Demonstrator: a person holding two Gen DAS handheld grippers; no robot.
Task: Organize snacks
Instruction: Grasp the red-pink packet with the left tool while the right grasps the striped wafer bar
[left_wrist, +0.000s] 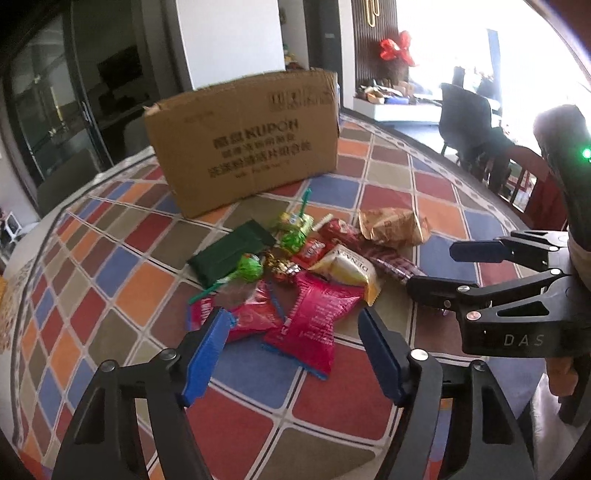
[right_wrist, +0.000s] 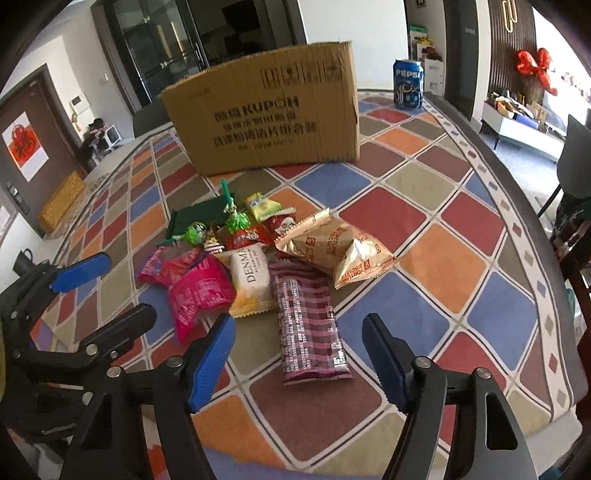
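A heap of snack packets lies on the checked tablecloth (left_wrist: 122, 280) in front of a tall cardboard box (left_wrist: 243, 147). My left gripper (left_wrist: 293, 321) hangs open just above a pink packet (left_wrist: 314, 317), its blue pads either side of it and apart from it. My right gripper (right_wrist: 299, 325) is open over a purple checked packet (right_wrist: 310, 332), with no pad touching it. A white and yellow packet (right_wrist: 251, 280) and gold biscuit bags (right_wrist: 332, 247) lie just beyond. Each gripper also shows in the other's view: the right gripper (left_wrist: 432, 267) and the left gripper (right_wrist: 129, 284).
A Pepsi can (right_wrist: 408, 85) stands behind the cardboard box (right_wrist: 266, 114) at the right. A dark green pack (left_wrist: 229, 254) and green lollipops (left_wrist: 251, 267) lie at the heap's far left. Dark chairs (left_wrist: 469, 118) stand past the table's right edge.
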